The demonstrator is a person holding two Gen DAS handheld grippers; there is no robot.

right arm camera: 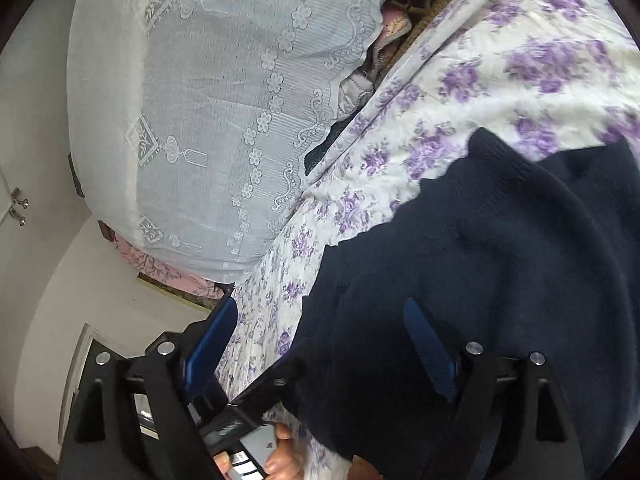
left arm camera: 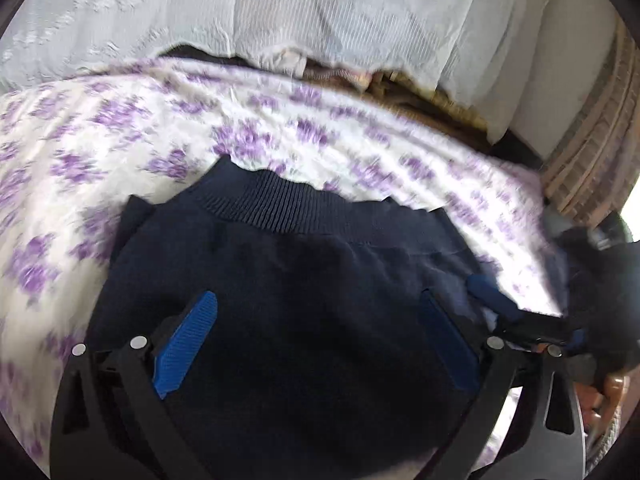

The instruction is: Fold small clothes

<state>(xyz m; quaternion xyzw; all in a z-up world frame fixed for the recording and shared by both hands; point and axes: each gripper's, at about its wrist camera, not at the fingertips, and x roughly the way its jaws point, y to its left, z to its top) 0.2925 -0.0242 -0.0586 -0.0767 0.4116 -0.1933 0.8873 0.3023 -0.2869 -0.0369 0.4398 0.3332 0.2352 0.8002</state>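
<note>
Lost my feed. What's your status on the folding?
Left gripper open, right gripper open, both over the navy sweater. Sweater lies on floral bedsheet. Nothing in the way.

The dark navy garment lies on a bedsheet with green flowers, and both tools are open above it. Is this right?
Not quite: the flowers are purple, not green, as the left wrist view shows. The navy garment does lie on the flowered bedsheet, and the left tool and right tool are both open above it.

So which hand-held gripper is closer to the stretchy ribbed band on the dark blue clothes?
Left, probably. The left hand-held gripper sits open over the navy garment below its ribbed band; the right hand-held gripper straddles the garment's edge.
</note>
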